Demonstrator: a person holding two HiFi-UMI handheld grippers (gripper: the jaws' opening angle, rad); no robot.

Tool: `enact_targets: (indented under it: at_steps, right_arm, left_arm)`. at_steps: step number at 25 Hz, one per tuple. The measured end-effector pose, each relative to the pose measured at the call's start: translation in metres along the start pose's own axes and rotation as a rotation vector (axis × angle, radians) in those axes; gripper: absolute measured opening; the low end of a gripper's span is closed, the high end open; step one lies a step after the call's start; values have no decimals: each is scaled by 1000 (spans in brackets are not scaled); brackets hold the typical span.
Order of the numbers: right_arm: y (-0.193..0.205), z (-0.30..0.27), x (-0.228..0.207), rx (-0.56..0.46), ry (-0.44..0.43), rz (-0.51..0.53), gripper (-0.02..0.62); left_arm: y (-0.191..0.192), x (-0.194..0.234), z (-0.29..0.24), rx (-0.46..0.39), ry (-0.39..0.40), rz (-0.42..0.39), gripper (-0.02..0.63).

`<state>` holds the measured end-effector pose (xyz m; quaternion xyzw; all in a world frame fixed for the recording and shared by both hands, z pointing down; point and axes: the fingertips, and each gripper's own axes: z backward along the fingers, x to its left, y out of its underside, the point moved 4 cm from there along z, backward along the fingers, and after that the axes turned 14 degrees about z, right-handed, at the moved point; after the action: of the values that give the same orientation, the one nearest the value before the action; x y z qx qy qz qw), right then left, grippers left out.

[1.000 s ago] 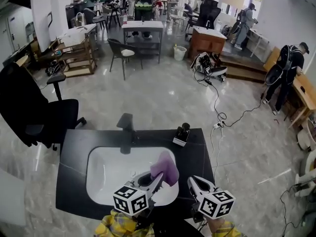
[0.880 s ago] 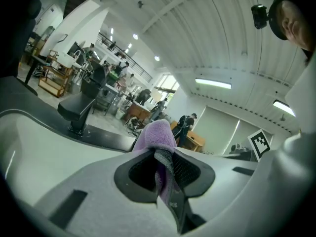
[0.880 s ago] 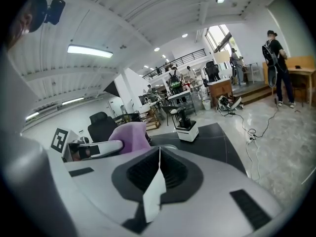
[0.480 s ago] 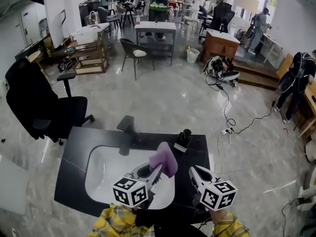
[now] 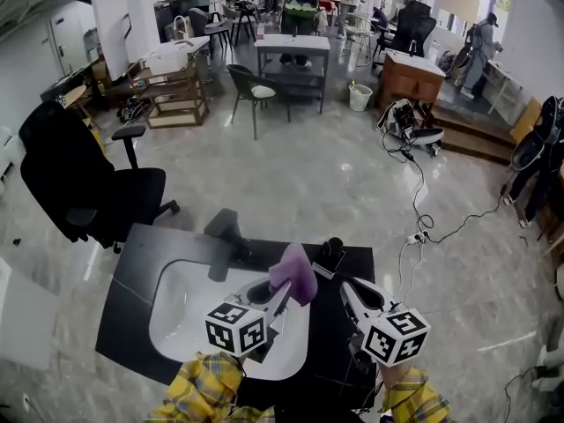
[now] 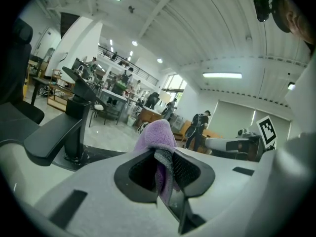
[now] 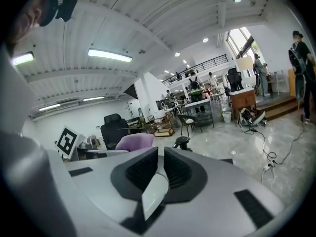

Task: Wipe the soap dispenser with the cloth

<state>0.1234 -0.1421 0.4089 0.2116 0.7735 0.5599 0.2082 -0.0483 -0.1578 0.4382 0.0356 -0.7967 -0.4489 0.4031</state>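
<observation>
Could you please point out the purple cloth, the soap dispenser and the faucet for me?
purple cloth point(image 5: 296, 277): head view, middle of the bunched fabric.
soap dispenser point(image 5: 331, 250): head view, its dark pump top.
faucet point(image 5: 224, 226): head view, its black upper part.

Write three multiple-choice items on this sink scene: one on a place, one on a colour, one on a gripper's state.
1. Where does the black pump soap dispenser stand?
A) on the floor
B) on the black stone counter
C) on a chair seat

2. What colour is the fleecy cloth?
A) purple
B) green
C) white

3. How is the right gripper?
A) shut on a sponge
B) wide open
C) shut and empty

Key: 1 B, it stands on the counter's far side; 2 A, purple folds stick out of the left gripper; 3 C, its jaws meet with nothing between them.
</observation>
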Motion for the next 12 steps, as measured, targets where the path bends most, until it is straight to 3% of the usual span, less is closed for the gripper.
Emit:
enact_targets:
  at_steps: [5, 8, 12]
  right_arm:
    - [-6, -13, -26, -4, 14, 20, 15]
    - [-8, -24, -36, -12, -11, 21, 97]
    - [-5, -40, -41, -4, -43, 35, 123]
  left_arm:
    - [-5, 7, -19, 15, -28, -14, 64]
    - [-7, 15, -35, 18, -45, -30, 64]
    - [-8, 24, -49, 27, -72, -28, 64]
